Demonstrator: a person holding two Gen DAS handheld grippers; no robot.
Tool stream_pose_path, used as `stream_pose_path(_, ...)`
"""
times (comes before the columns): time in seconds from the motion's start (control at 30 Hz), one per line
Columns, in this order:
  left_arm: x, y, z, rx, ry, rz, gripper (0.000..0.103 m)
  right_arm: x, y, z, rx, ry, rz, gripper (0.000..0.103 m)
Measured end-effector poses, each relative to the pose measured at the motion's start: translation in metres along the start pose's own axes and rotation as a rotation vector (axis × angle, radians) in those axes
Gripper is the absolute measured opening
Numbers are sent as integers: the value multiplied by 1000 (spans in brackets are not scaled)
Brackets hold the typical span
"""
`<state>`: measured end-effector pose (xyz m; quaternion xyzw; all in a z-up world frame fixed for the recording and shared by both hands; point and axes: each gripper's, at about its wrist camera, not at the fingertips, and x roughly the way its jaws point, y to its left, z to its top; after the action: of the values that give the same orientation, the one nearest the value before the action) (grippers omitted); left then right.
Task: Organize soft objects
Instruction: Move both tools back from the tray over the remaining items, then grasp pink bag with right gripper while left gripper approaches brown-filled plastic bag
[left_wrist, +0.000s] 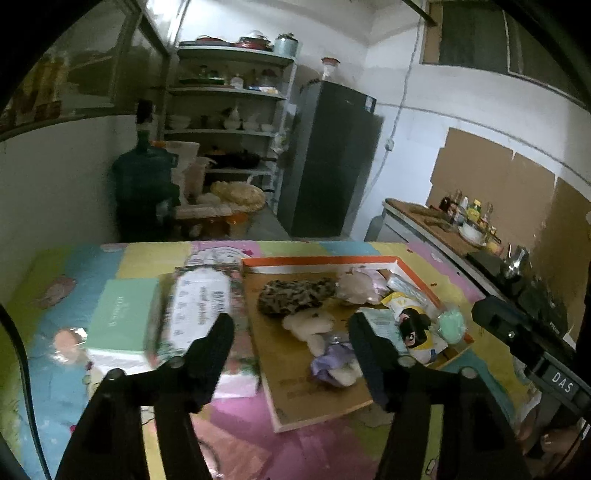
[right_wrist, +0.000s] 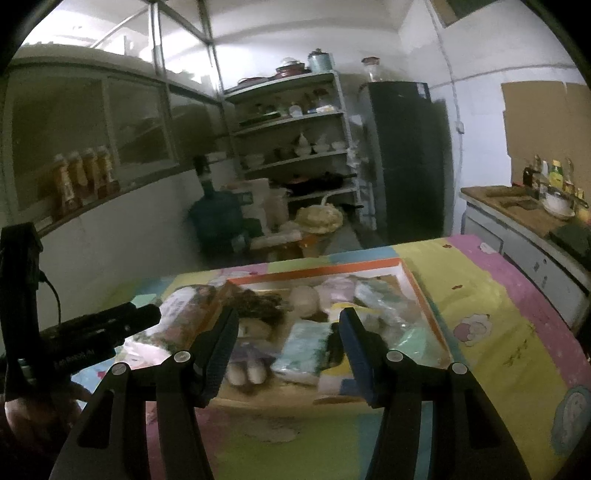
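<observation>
1. The left gripper (left_wrist: 291, 325) hangs above the patchwork pastel play mat (left_wrist: 110, 258), its two black fingers spread wide with nothing between them.
2. The right gripper (right_wrist: 288, 321) is likewise spread apart and empty, poised over the near edge of the shallow cardboard tray with an orange rim (right_wrist: 428, 306).
3. In the left wrist view that tray (left_wrist: 321, 261) lies on the mat and holds the soft things: a dark mottled fuzzy pouch (left_wrist: 295, 293) toward the far side, a cream plush bear (left_wrist: 310, 325) just in front of it, and a pale pink plush lump (left_wrist: 360, 284) to the right of the pouch.
4. A small lilac cloth doll (left_wrist: 332, 363) lies nearer the camera, beside the left gripper's right finger.
5. A flat cartoon packet showing a dark-haired figure on yellow (left_wrist: 415, 330) rests toward the tray's right side, with a mint-green puffy item (left_wrist: 450, 321) next to it at the rim.
6. Left of the tray, outside it, a printed pack of wipes with a floral border (left_wrist: 201, 306) leans against a mint-green box (left_wrist: 122, 314); both rest on the mat.
7. The right wrist view is blurred, so the tray's contents cannot be told apart clearly there.
8. Beyond the mat stand a metal shelf rack of dishes (left_wrist: 229, 110), a dark refrigerator (left_wrist: 332, 158) and a large green water jug (left_wrist: 144, 184).
</observation>
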<state>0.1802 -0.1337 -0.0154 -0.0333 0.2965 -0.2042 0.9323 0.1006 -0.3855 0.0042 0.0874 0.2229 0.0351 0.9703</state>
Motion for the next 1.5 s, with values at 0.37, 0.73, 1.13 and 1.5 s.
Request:
stream_pose_path(0.37, -51, 48, -13, -78, -61, 68, 69, -14, 54, -6, -49, -2, 77, 58)
stream_pose_path(0.73, -87, 98, -33, -131, -83, 151, 69, -7, 109, -17, -133, 31, 178, 58)
stream_pose_path(1.13, -105, 143, -59, -182, -79, 164, 69, 32, 178, -50, -272, 180, 367, 58)
stream_pose_path(1.5, -105, 174, -72, -221, -62, 181, 69, 92, 197, -70, -353, 349, 390, 58)
